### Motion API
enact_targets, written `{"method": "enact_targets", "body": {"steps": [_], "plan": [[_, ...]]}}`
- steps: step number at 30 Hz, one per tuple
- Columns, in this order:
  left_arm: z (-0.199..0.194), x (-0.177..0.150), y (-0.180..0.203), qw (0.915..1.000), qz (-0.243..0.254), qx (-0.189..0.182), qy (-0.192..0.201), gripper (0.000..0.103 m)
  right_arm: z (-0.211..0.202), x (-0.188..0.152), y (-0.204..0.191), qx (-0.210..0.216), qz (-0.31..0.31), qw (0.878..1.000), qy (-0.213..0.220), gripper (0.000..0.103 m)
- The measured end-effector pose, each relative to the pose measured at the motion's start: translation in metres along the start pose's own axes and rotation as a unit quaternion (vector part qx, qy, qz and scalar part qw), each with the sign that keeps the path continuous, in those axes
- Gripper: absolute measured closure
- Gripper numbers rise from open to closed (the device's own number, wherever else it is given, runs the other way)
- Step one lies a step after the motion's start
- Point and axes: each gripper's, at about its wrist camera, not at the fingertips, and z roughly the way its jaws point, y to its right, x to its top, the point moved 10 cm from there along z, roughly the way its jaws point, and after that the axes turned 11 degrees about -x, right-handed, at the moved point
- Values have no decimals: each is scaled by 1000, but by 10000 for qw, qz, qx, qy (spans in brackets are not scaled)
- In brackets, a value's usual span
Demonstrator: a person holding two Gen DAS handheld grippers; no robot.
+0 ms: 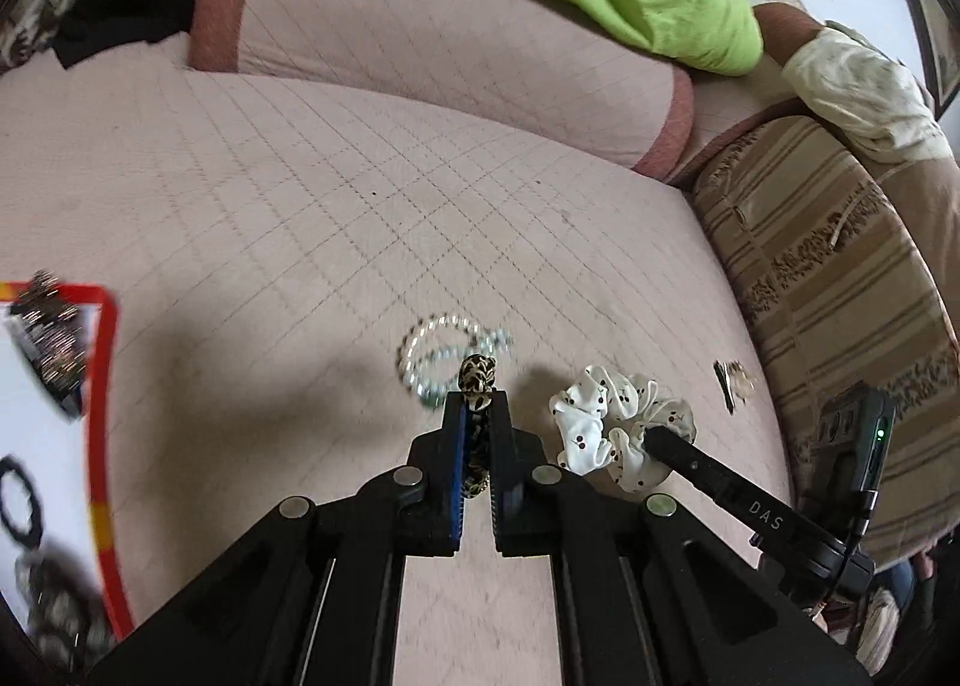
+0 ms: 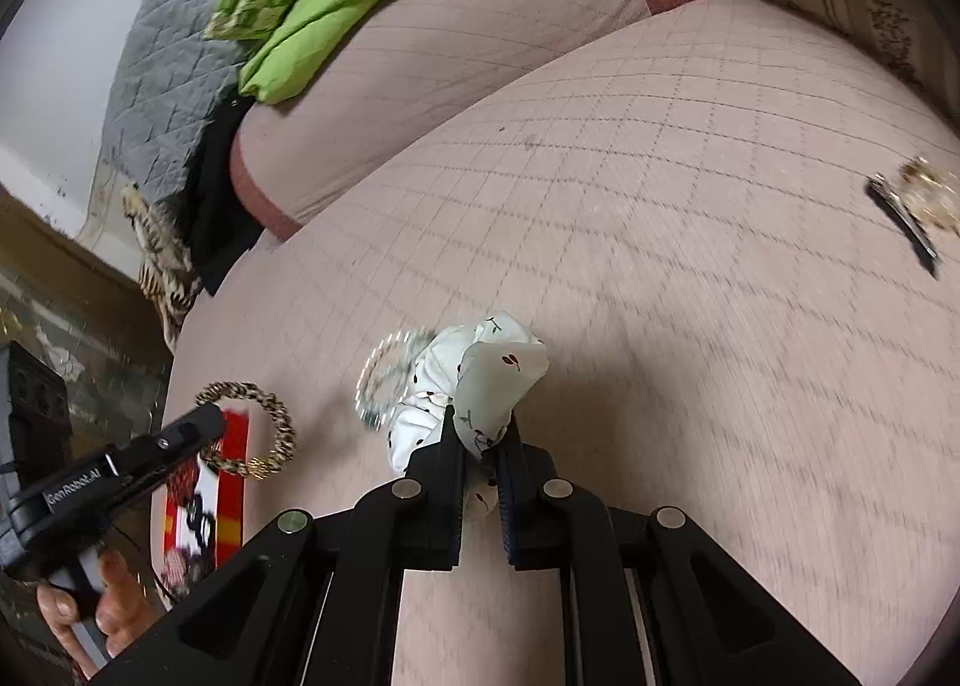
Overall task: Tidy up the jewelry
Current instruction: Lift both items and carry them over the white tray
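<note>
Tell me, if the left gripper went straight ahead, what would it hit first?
Probably the pearl bracelet, lying just past the left gripper and the leopard bracelet it holds. Depth is unclear.
</note>
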Motion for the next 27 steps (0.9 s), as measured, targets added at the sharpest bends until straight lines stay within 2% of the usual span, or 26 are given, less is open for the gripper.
{"method": "enact_targets", "body": {"steps": [11,19,27], "plan": [[-79,-51,14,9972,321,452,505,97,-56,-54,-26,195,-194,9995,125,92],[-129,-81,-1,9929,292,804,827,97,-84,-84,-55,27,-614,9978,262,92],[-172,-95,-19,9854,290,1214,1159,97,-99,-115,-82,-207,-1069,9935,322,92]]}}
